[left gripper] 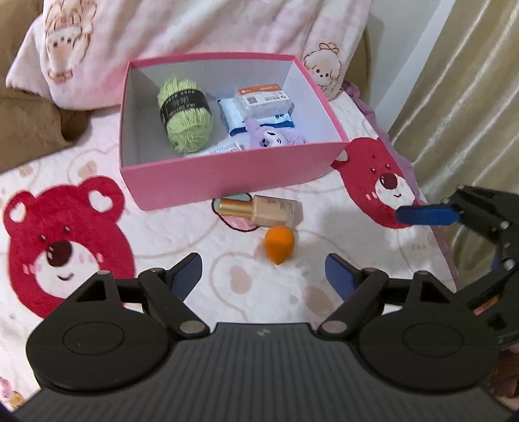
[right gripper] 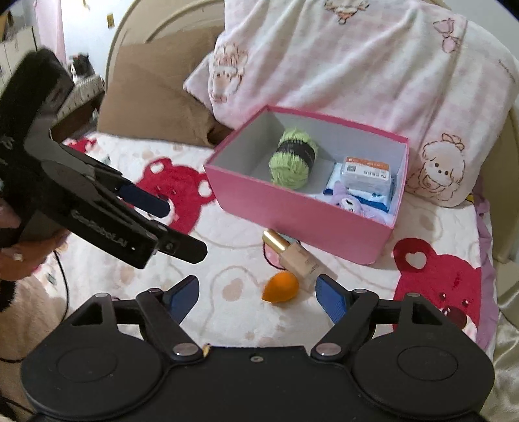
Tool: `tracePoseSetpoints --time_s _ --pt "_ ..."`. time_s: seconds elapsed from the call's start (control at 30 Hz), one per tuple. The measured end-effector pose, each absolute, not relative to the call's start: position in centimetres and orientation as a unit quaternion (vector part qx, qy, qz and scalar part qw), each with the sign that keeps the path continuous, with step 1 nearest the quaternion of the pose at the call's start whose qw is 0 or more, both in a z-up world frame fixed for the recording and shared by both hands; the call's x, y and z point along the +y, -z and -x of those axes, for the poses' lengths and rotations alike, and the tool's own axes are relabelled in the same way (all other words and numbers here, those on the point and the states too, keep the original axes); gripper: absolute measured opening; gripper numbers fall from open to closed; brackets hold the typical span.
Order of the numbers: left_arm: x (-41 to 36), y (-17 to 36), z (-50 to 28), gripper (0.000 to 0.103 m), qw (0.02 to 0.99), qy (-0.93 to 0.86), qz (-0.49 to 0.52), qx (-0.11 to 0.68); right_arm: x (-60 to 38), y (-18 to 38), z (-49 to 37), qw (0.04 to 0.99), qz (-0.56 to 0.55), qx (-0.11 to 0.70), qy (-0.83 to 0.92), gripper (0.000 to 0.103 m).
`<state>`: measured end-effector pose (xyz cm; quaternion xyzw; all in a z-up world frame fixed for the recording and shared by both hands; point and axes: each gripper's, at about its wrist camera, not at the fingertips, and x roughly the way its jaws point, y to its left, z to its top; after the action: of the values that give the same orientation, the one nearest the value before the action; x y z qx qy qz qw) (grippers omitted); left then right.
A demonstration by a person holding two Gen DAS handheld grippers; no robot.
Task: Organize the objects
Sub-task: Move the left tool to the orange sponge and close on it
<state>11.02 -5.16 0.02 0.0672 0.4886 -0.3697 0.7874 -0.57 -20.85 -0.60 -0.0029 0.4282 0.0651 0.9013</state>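
A pink box (left gripper: 227, 175) (right gripper: 292, 211) stands open on the bed. It holds a green yarn ball (left gripper: 185, 117) (right gripper: 293, 162), wipe packs (left gripper: 262, 97) (right gripper: 366, 175) and a purple plush (left gripper: 269, 138) (right gripper: 347, 201). In front of the box lie a foundation bottle (left gripper: 262, 211) (right gripper: 296, 256), an orange sponge (left gripper: 279, 243) (right gripper: 280, 287) and a hair tie (left gripper: 233, 224). My left gripper (left gripper: 262, 276) (right gripper: 181, 227) is open and empty, just short of the sponge. My right gripper (right gripper: 258, 293) is open and empty, with the sponge between its fingers' line; one blue finger (left gripper: 425, 216) shows in the left wrist view.
A white blanket with red bears (left gripper: 65, 246) (right gripper: 444, 279) covers the bed. A pink-white pillow (left gripper: 194, 29) (right gripper: 356, 65) and a brown cushion (left gripper: 29, 120) (right gripper: 155, 94) lie behind the box. A curtain (left gripper: 470, 97) hangs at the right.
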Motion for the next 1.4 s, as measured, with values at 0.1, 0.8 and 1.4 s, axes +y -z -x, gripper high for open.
tracePoseSetpoints --time_s 0.1,0.8,1.4 --pt "-5.2 1.7 -11.2 0.082 0.787 0.369 -0.051 0.492 -20.3 2.9 0.0 0.898 0.024 0.435 -0.058 0.083" --pt "-7.2 11.8 -11.7 0.079 0.784 0.39 0.016 0.483 -20.6 14.6 -1.9 0.917 0.026 0.397 -0.015 0.08" --pt "-8.5 14.0 -12.2 0.035 0.803 0.392 0.055 0.445 -18.7 15.9 -3.5 0.927 0.061 0.371 -0.003 0.047"
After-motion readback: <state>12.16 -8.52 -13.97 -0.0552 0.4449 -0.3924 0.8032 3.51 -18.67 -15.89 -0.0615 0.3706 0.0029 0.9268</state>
